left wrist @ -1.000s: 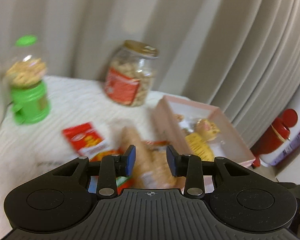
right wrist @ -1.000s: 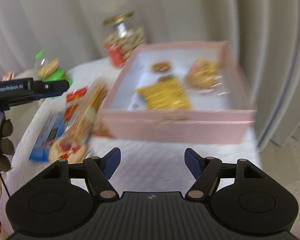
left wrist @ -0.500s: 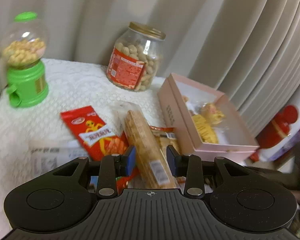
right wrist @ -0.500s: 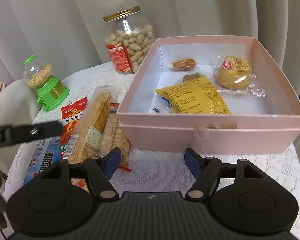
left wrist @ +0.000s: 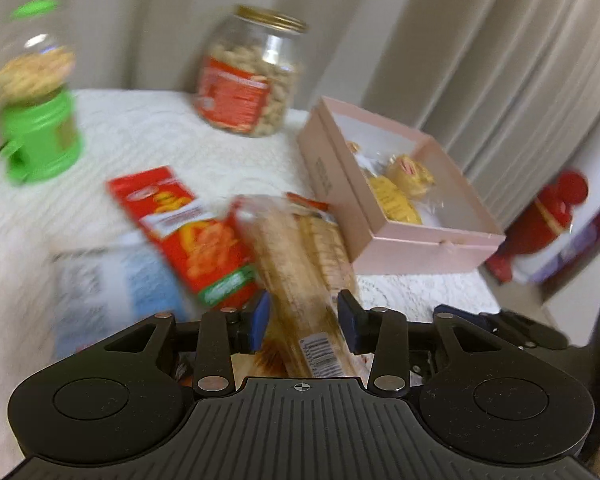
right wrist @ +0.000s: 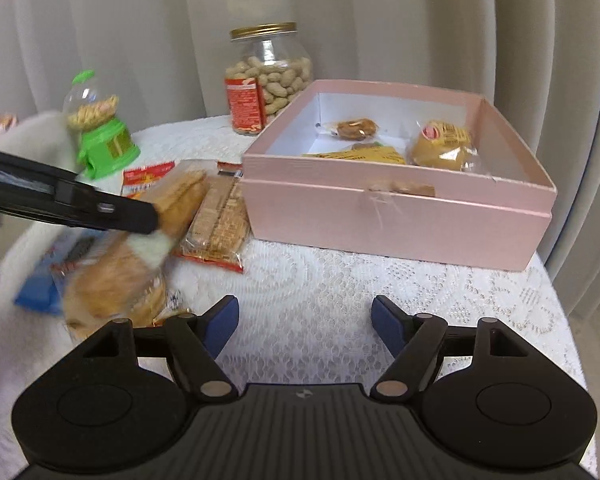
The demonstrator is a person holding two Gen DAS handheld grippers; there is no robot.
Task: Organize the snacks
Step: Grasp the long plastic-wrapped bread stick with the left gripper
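A long clear packet of biscuits (left wrist: pixel 296 264) lies on the white lace cloth, its near end between the fingers of my left gripper (left wrist: pixel 303 320), which is open around it without touching. In the right wrist view the same packet (right wrist: pixel 180 200) lies left of the pink box (right wrist: pixel 396 216), with the left gripper's body above it. The pink box (left wrist: pixel 384 236) holds a yellow packet (left wrist: pixel 394 200), a wrapped bun (right wrist: pixel 444 148) and a small wrapped snack (right wrist: pixel 354 128). My right gripper (right wrist: pixel 302 326) is open and empty over bare cloth in front of the box.
A red snack packet (left wrist: pixel 188 232), a blue packet (left wrist: pixel 140 280) and a flat cracker packet (right wrist: pixel 220 224) lie around the biscuits. A peanut jar (right wrist: pixel 268 76) and a green candy dispenser (right wrist: pixel 102 140) stand at the back. Curtains hang behind. A red object (left wrist: pixel 548 216) stands beyond the table's right edge.
My left gripper has moved forward and lower onto the long biscuit packet, fingers still apart. My right gripper has dropped lower and drawn back a little from the pink box.
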